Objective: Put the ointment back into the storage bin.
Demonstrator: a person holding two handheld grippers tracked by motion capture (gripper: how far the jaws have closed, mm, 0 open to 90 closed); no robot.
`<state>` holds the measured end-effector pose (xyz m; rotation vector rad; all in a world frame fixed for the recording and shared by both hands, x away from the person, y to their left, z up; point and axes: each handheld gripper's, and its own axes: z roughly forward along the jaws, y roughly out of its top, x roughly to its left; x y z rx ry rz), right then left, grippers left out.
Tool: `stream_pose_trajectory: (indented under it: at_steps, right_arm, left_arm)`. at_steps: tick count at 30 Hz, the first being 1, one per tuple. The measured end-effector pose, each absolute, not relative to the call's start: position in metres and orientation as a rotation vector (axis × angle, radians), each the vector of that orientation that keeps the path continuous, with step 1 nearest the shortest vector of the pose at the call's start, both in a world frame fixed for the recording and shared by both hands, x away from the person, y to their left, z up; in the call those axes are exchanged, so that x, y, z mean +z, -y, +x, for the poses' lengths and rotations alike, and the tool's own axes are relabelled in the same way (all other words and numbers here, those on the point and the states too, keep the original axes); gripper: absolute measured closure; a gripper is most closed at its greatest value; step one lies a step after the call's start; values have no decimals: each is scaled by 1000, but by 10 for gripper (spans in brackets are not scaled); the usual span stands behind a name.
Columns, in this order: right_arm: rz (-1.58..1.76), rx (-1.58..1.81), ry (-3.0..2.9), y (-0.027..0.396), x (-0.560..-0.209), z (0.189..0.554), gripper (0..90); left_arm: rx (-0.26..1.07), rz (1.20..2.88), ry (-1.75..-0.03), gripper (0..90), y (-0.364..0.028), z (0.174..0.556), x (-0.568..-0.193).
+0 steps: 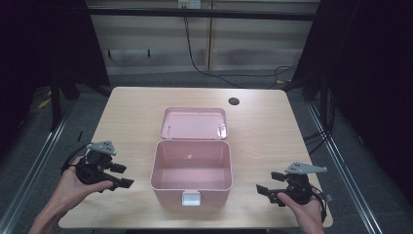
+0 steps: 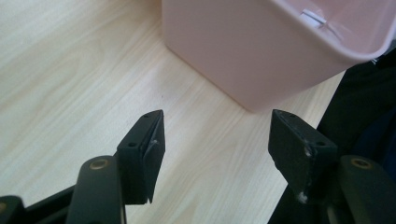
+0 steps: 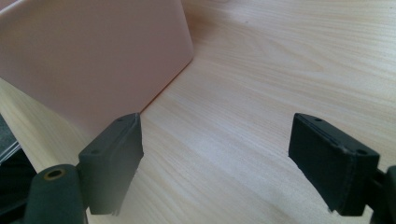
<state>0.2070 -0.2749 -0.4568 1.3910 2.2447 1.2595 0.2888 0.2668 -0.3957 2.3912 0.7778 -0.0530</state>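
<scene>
1. The pink box point(image 1: 191, 170) stands open on the tabletop point(image 1: 126, 112), between both tools, its lid point(image 1: 194, 123) laid back behind it.
2. The left tool point(image 1: 127, 183) gapes wide with nothing between its jaws, just left of the box.
3. The right tool point(image 1: 262, 190) also stands wide and unloaded, near the box's right side.

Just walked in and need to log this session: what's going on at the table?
A person holds a tool in each hand on either side of an open pink box on a wooden table. Its lid is folded back and it looks empty. The left tool and right tool are both open, holding nothing, and neither touches the box.
</scene>
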Motion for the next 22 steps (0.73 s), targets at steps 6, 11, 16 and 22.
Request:
stream_pose_trajectory:
  at_steps: [6, 11, 16, 22]
  right_arm:
    - [1398, 1253, -2248, 275, -458, 207, 175]
    - [1396, 1240, -2258, 274, -459, 208, 175]
    - [1394, 1221, -2266, 273, -460, 208, 175]
    - [1411, 1139, -2260, 269, -466, 210, 175]
  left_arm:
    - [-10, 2371, -844, 346, -278, 288, -409]
    - [18, 2344, -883, 344, -286, 285, -423]
    - [49, 2298, -929, 343, -289, 282, -438]
    - [87, 2285, -960, 334, -285, 278, -450]
